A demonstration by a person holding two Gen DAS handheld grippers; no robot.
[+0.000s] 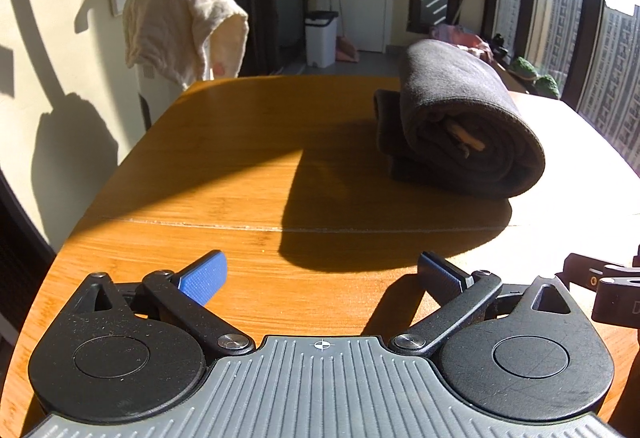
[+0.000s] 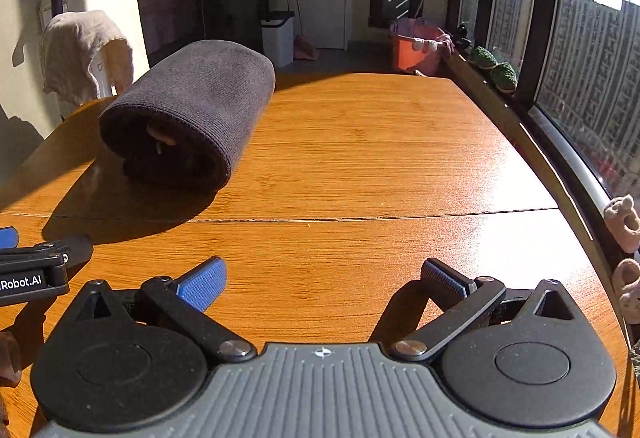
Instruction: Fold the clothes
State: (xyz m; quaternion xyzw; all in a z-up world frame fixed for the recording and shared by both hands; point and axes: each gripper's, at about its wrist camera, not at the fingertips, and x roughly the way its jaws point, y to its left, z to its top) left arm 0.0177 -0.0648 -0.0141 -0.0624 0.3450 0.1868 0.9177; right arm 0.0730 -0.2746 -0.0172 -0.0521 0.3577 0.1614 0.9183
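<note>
While both grippers hang low over the near end of the table, neither touches the cloth. On the left wrist view, the left gripper has its 2 jaws spread wide and released, blue pads facing bare wood with nothing between them. The dark roll, a grey-black garment rolled into a thick bundle with a folded layer under it, lies well ahead of these jaws and off to their right, beyond the seam that crosses the tabletop; its open spiral end faces the camera and shows a small tan tag inside. Its shadow falls toward the jaws and stops short of them. On the right wrist view, the right gripper is likewise released, jaws wide apart over bare sunlit wood, gripping nothing. From these jaws the roll sits ahead and to the left, past the same seam, well apart from both fingertips. Part of the left gripper shows at the left edge of that view, just beside the right one, and part of the right gripper shows at the right edge of the left view. Beyond the far left corner of the table a cream cloth is draped over something upright. A white bin stands on the floor farther back, and an orange tub sits past the table's far end by the window.
</note>
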